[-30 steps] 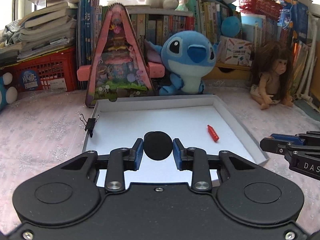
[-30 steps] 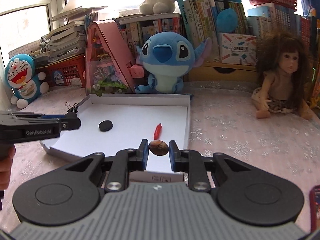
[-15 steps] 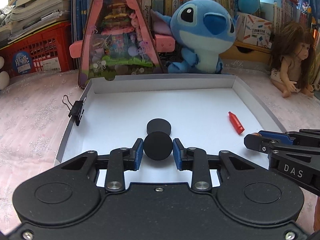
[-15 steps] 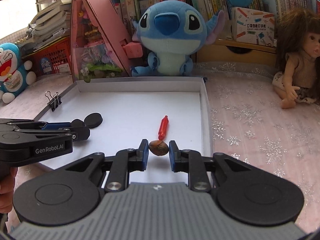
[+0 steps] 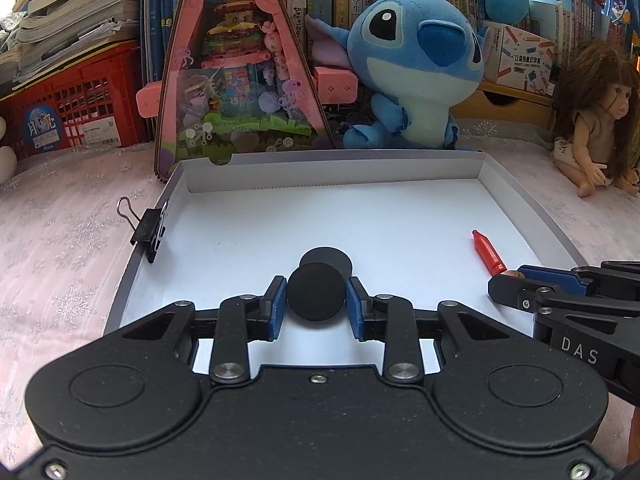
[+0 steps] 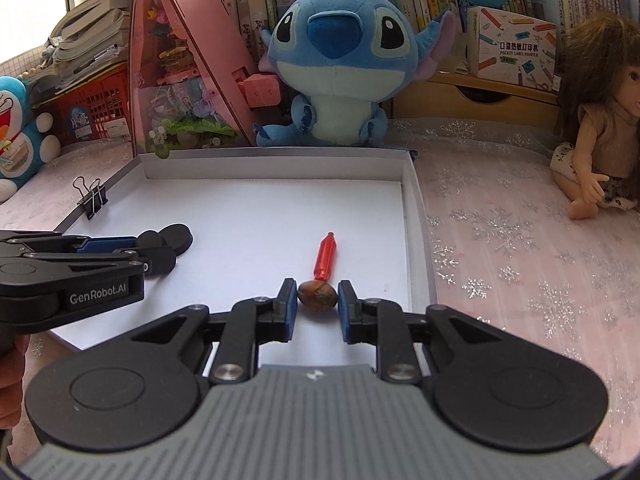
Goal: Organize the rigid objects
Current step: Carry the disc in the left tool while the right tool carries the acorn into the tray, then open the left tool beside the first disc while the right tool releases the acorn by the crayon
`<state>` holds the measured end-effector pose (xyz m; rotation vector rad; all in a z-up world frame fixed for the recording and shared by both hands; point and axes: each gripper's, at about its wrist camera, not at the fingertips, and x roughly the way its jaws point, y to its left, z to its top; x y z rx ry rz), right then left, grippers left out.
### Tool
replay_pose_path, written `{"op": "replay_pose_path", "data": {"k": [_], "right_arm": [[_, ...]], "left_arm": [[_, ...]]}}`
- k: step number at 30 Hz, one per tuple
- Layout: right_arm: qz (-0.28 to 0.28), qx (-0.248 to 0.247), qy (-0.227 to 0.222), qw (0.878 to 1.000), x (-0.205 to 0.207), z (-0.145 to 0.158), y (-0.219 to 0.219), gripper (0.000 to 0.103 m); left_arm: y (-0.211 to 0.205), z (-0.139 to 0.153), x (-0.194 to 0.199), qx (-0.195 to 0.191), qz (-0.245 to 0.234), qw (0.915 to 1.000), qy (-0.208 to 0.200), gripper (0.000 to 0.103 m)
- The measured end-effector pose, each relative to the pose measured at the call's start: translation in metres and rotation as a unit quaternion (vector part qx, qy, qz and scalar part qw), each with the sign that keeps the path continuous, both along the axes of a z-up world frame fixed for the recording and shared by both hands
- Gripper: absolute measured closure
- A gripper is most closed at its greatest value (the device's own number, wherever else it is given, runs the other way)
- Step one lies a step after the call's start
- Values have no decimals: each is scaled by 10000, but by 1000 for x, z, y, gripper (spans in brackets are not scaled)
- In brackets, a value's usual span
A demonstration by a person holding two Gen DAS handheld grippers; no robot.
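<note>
Left hold: my left hand-held gripper [image 5: 316,300] is clenched on a flat black round disc [image 5: 316,297], held on edge over the near part of the shallow white cardboard tray [image 5: 332,172].
Disc target: a second flat black disc [image 5: 334,258] lies on the tray floor just beyond the held one; I judge the pair belongs together, so I would lower until the disc touches, then release.
Right hold: my right hand-held gripper [image 6: 318,300] grasps a small brown oval nut [image 6: 317,295], low over the tray's near right area.
Nut placement: a red plastic crayon-shaped stick [image 6: 325,256] lies just beyond it; I would set the nut beside it, clear of its end, and release low so it does not roll.
Clearance: both tools crowd the near edge, so I would move one at a time.
Surface: the tray sits on pale pink snowflake-patterned cloth [image 6: 520,248]; a black binder clip [image 5: 149,230] grips its left wall.
Room: a blue plush toy [image 6: 340,64], a pink triangular playset [image 5: 232,76], a long-haired doll [image 6: 604,120], and bookshelves line the far side.
</note>
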<state>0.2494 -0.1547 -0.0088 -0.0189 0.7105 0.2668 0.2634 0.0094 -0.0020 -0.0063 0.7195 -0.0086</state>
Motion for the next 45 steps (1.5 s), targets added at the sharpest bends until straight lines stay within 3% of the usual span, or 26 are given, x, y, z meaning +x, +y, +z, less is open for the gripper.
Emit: {"op": "replay_pose_path", "data": {"k": [30, 34, 37, 45], "right_arm": [[-52, -198, -69, 9998, 15, -2, 7, 76], [29, -193, -61, 9998, 13, 0, 6, 56], [29, -280, -111, 9995, 9, 3, 7, 54], [79, -299, -298, 9991, -9, 14, 0, 39]], "left_arm": [[-4, -5, 20, 103, 109, 9998, -133, 73], [-4, -3, 19, 118, 110, 9998, -74, 73], [-2, -1, 15, 118, 150, 9998, -20, 72], [-2, 14, -6, 138, 149, 9997, -153, 45]]}}
